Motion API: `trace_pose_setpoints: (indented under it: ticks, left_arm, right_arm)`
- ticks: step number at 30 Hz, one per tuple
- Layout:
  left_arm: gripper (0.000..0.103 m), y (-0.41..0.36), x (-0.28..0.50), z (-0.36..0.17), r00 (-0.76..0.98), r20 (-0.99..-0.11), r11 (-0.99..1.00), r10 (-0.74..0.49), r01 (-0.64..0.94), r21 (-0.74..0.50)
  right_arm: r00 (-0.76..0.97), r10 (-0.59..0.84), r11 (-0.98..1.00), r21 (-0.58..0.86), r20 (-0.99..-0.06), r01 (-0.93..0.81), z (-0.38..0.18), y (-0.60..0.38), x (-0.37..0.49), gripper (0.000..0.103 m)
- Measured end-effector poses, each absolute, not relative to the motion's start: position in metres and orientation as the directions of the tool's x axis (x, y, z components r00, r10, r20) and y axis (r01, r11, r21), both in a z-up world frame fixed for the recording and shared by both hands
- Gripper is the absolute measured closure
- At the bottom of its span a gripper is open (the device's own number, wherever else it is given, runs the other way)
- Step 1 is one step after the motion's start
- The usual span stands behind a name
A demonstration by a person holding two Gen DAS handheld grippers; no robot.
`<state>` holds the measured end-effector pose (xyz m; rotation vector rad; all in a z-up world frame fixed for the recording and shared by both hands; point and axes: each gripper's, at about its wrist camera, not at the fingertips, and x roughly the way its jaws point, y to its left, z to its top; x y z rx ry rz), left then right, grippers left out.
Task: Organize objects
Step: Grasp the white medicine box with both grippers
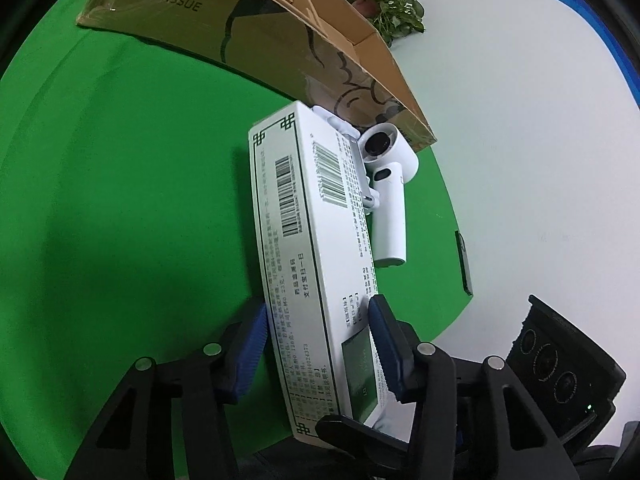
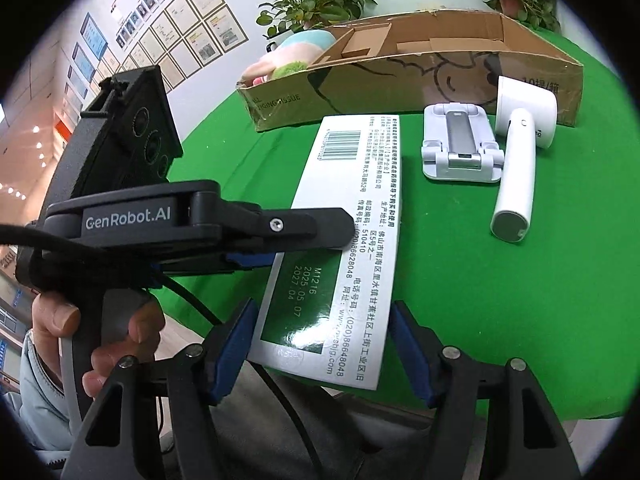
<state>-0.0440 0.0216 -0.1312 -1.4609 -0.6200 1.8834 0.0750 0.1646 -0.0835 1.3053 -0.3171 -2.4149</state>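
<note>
The green table cover (image 2: 500,300) runs out just under my wrists: the near end of the white medicine carton (image 2: 340,248) juts past that rim toward me. Open cloth lies to the carton's left in my left wrist view, and to its right in front of my right hand. Farther back, the brown tissue carton (image 2: 420,76) closes off the far side, with the folding phone stand (image 2: 460,148) and the white handheld fan (image 2: 516,180) lying in front of it, just beside the carton's far right corner.

The carton's long axis runs from me toward the tissue carton, barcode end away, green panel near me; it is tipped up on its long edge.

My left gripper (image 1: 316,344) pinches the carton's near end, both blue pads against its sides. My right gripper (image 2: 324,356) brackets the same near end, its 2 jaws spread a little wider than the carton; whether its pads press I cannot tell.
</note>
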Motion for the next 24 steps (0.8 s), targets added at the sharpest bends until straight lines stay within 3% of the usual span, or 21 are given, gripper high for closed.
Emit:
trace_pose_setpoints:
  ticks: [7,24]
  left_arm:
    - [0.058,0.027,-0.045,-0.131,-0.147,-0.640,-0.655,0.754,-0.224,-0.721]
    - [0.061,0.048,-0.077,-0.042,-0.324,-0.590,-0.669,0.740,-0.445,-0.595]
  right_arm:
    - [-0.492,-0.478,-0.876,0.433,-0.728,0.212,-0.080,0.174,0.075,0.038]
    - [-0.703,-0.337,-0.940,0.263,-0.626,0.217,-0.013,0.168,0.051,0.044]
